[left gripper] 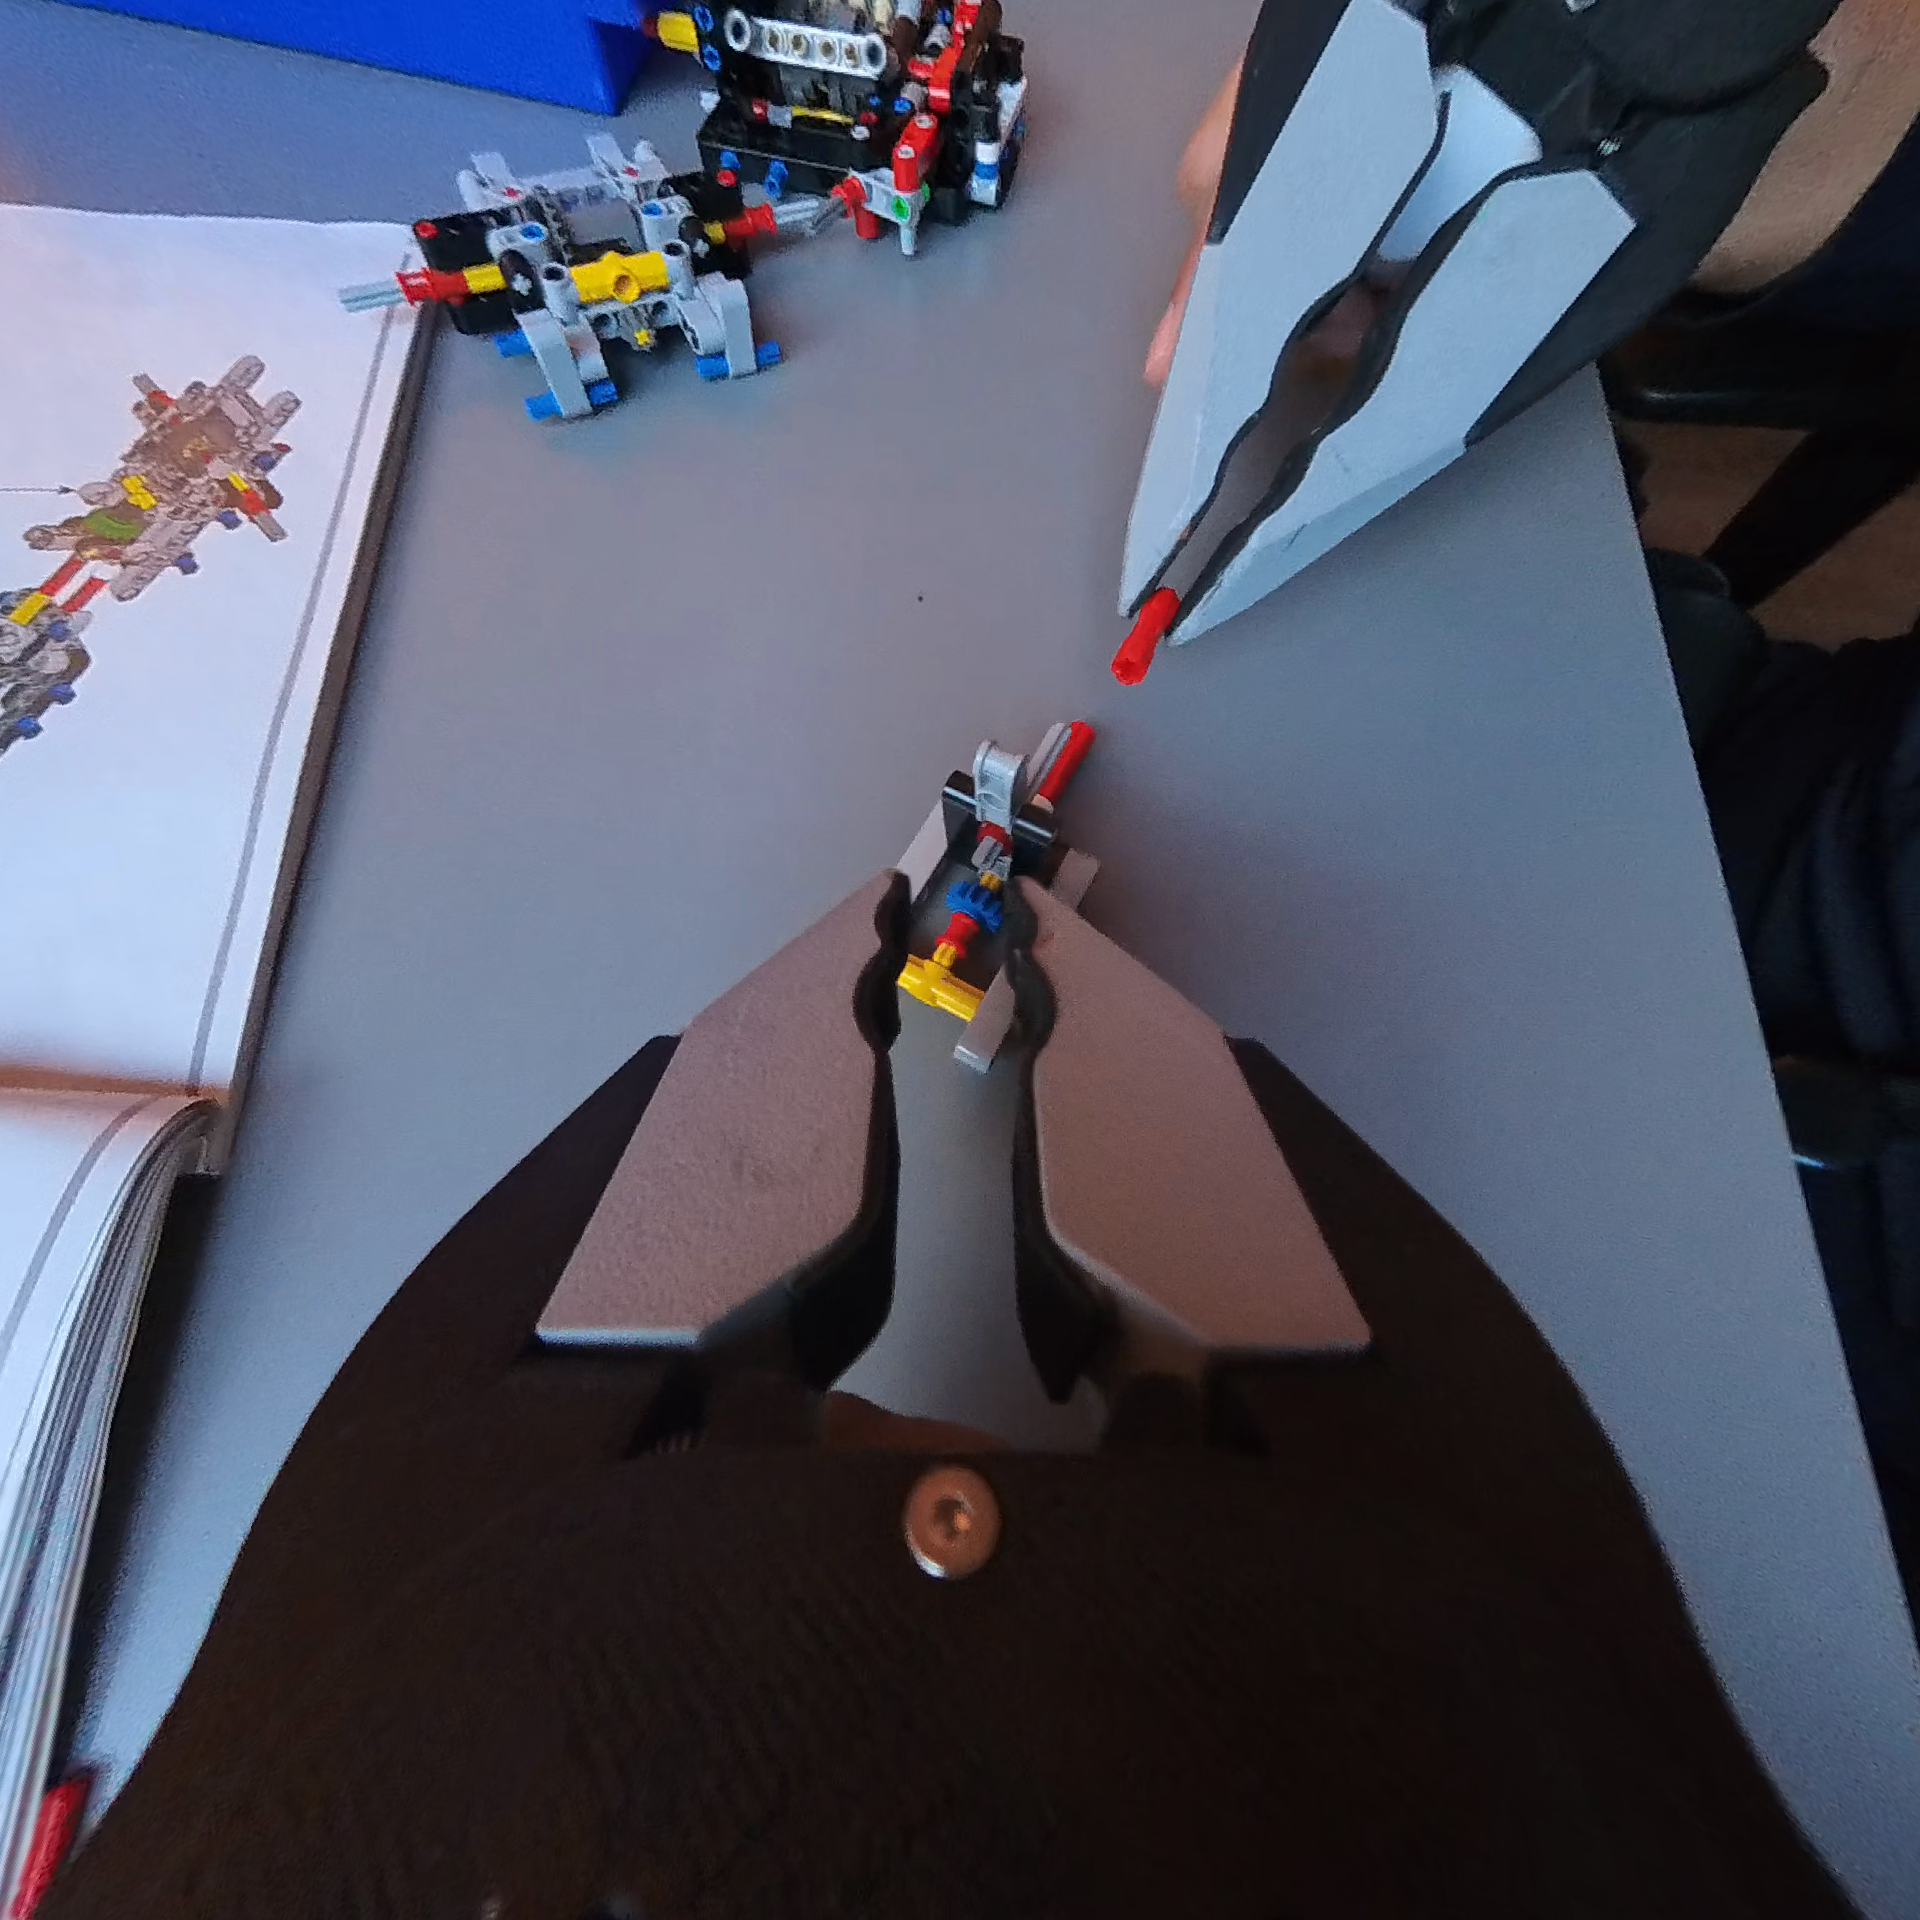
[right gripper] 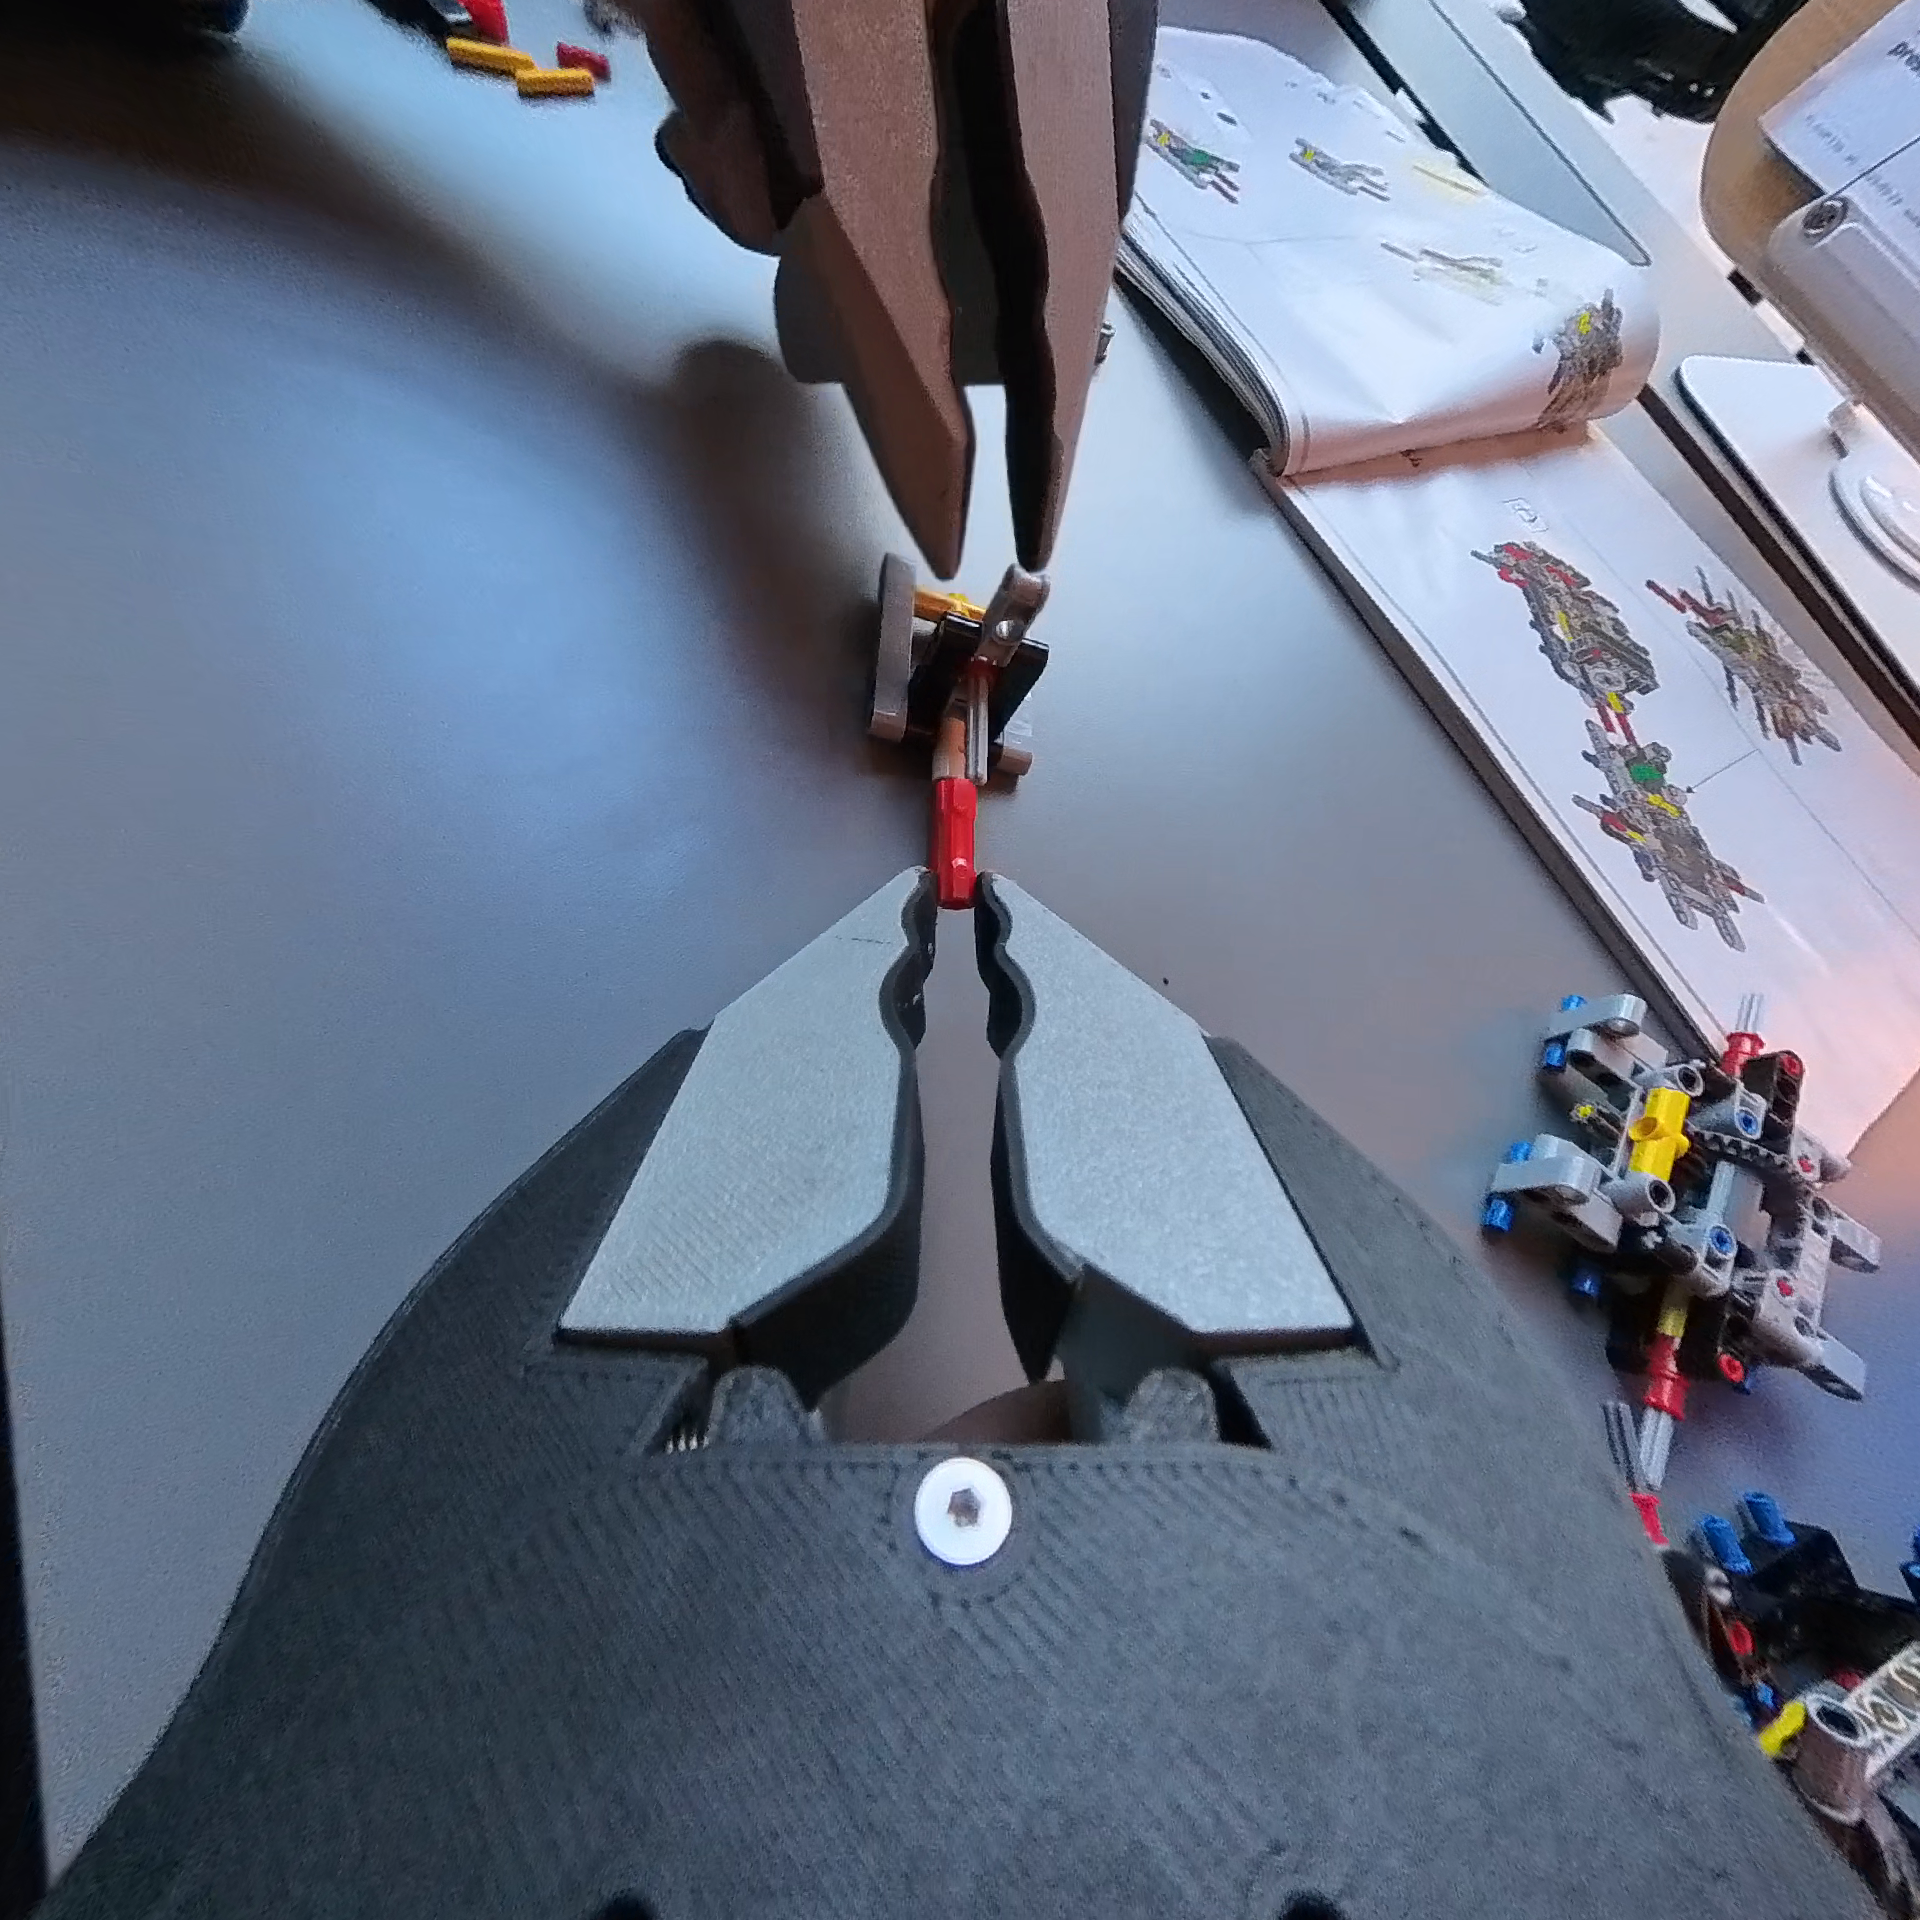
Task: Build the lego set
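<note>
- Spreading under everything is the grey table, with an open instruction booklet lying along the left tool's side.
- Two larger brick-built assemblies sit well apart from both tools, at the far edge beyond the booklet.
- Left tool: its brown fingers straddle a small brick assembly resting on the table, closed in on its grey side beams; a blue gear and yellow connector show between them. From the right wrist view the fingertips come down on that assembly from above.
- Right tool: its grey fingers are clamped on the near end of a short red connector, which sticks straight out ahead.
- Key relation: a red-tipped axle pokes out of the small assembly toward the right tool. The held connector's long axis runs roughly in line with that axle, its free end near the tip but apart, a sliver of table between them.
</note>
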`<state>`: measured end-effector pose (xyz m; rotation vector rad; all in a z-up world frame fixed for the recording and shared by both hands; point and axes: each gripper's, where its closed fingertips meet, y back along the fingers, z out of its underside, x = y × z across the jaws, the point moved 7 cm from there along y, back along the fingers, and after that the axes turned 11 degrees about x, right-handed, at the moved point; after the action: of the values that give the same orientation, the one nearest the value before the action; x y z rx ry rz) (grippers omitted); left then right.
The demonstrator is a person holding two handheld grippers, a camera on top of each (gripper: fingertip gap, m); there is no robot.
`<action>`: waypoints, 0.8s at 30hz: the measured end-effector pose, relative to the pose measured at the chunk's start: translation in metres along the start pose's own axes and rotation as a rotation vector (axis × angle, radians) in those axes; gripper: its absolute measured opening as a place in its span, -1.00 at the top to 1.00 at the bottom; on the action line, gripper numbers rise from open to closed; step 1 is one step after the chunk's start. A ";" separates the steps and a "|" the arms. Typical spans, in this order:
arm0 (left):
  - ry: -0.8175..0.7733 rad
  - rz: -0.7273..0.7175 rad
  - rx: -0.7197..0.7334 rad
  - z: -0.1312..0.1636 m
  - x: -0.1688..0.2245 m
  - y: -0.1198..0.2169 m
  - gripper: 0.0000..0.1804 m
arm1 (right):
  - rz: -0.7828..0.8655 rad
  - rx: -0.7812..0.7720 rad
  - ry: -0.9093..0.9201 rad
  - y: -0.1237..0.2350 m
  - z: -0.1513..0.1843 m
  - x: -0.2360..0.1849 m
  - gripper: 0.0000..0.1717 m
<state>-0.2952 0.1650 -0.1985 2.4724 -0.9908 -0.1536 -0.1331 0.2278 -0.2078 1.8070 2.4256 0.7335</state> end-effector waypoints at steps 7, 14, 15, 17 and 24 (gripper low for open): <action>-0.010 0.055 -0.008 0.002 -0.004 -0.004 0.88 | -0.012 -0.027 -0.007 -0.008 0.003 0.004 0.95; -0.040 0.110 -0.019 0.000 -0.005 -0.011 0.90 | -0.012 -0.038 -0.007 -0.010 0.004 0.004 0.95; -0.046 0.120 -0.023 0.001 -0.004 -0.012 0.90 | -0.011 -0.040 -0.007 -0.011 0.004 0.005 0.95; -0.062 0.131 -0.039 0.002 -0.003 -0.013 0.90 | -0.013 -0.044 -0.009 -0.011 0.004 0.005 0.95; -0.062 0.135 -0.034 0.002 -0.004 -0.015 0.93 | -0.014 -0.057 -0.006 -0.012 0.005 0.004 0.95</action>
<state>-0.2892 0.1762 -0.2076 2.3739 -1.1674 -0.2020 -0.1438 0.2305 -0.2158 1.7677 2.3852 0.7870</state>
